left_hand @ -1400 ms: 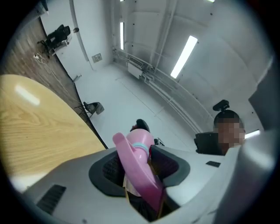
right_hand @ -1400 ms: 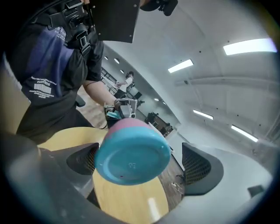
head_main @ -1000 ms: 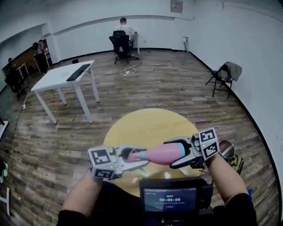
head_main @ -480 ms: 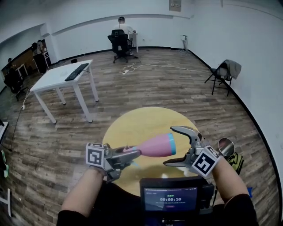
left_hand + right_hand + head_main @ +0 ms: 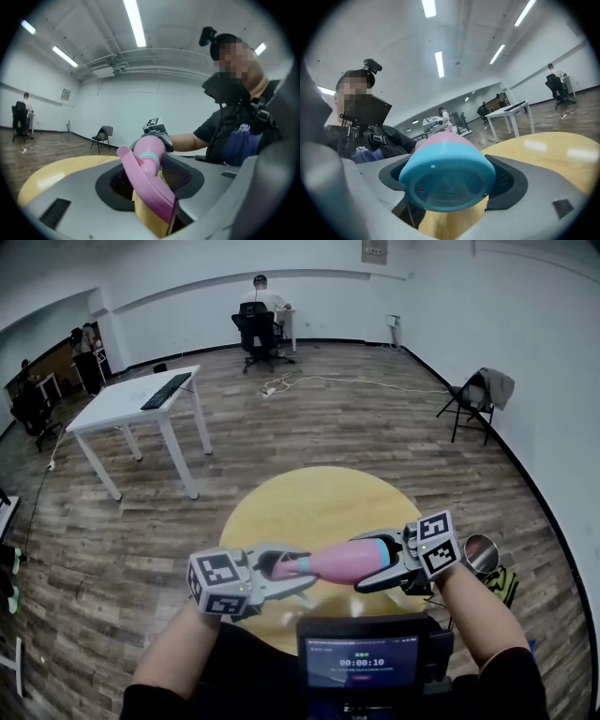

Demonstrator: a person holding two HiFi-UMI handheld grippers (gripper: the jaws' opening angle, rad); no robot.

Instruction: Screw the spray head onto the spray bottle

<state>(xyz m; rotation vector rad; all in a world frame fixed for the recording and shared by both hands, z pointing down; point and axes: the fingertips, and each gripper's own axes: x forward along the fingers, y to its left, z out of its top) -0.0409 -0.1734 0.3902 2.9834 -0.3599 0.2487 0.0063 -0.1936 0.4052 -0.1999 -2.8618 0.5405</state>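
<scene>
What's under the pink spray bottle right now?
The round yellow table lies below the pink spray bottle, not touching it. The tabletop straight beneath is hidden by the bottle.

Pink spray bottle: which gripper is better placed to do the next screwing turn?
Right, probably. The right gripper, jaws just closing, clasps the pink spray bottle by its teal base end-on, so rolling it turns the bottle. The left gripper, jaws just eased wider, anchors the pink spray head between them.
</scene>
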